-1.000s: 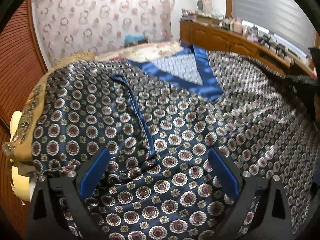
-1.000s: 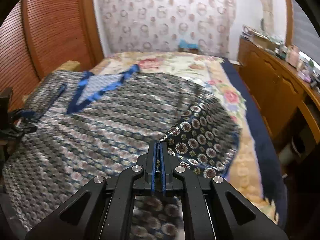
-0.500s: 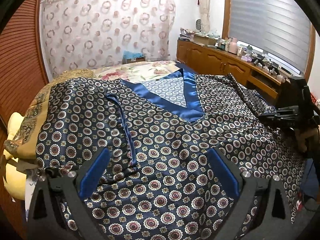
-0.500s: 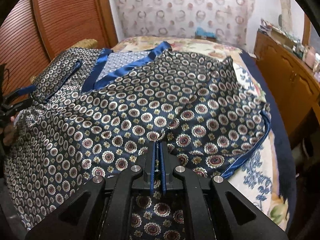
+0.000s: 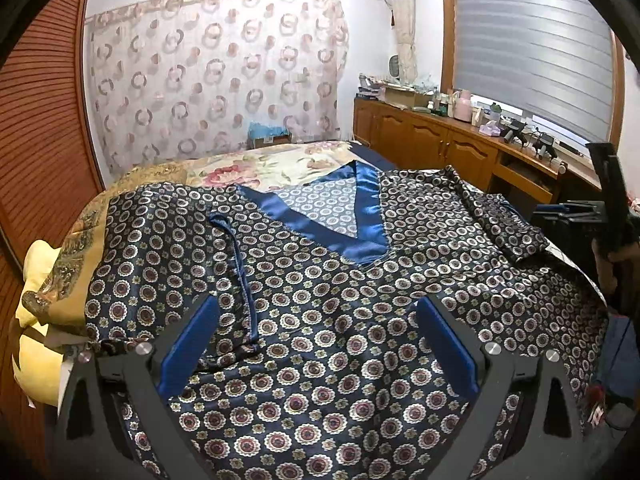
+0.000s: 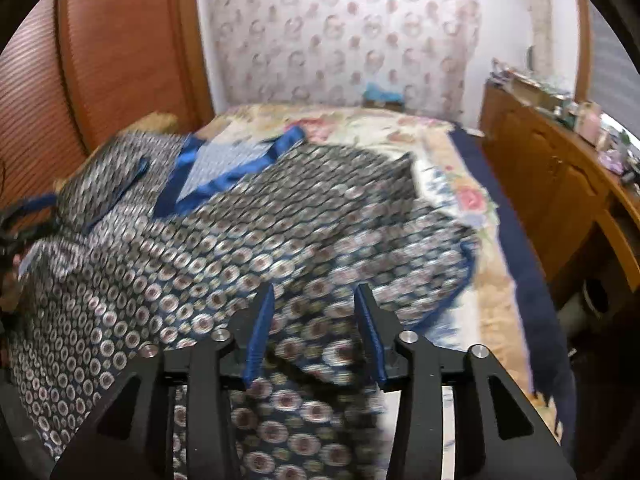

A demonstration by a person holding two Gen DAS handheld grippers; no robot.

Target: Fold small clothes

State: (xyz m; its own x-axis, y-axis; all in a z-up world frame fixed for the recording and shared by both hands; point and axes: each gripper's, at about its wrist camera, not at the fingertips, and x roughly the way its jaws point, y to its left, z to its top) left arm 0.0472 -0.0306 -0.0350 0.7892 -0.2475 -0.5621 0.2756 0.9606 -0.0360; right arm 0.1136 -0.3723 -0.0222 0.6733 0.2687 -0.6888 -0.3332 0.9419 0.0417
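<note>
A dark blue garment (image 5: 320, 288) with round medallions and a blue satin V-neck (image 5: 360, 220) lies spread on the bed. My left gripper (image 5: 318, 320) hangs open above its lower part, with nothing between the pads. A narrow blue strap (image 5: 240, 264) runs down the cloth just ahead of the left finger. In the blurred right wrist view the garment (image 6: 240, 232) has its right sleeve lying out to the side. My right gripper (image 6: 314, 312) has its jaws opening; cloth lies under and between the fingers, but the pads do not press on it.
A floral bedcover (image 6: 460, 200) shows beyond the garment's right edge. A wooden cabinet (image 5: 440, 140) with clutter on top runs along the right wall. Slatted wooden doors (image 5: 40, 120) stand at the left, with a yellow pillow (image 5: 36, 344) at the bed's left edge.
The right gripper, which was shut on the garment's fabric, has opened and let it go. The left gripper has lifted and drawn back, so more of the room shows.
</note>
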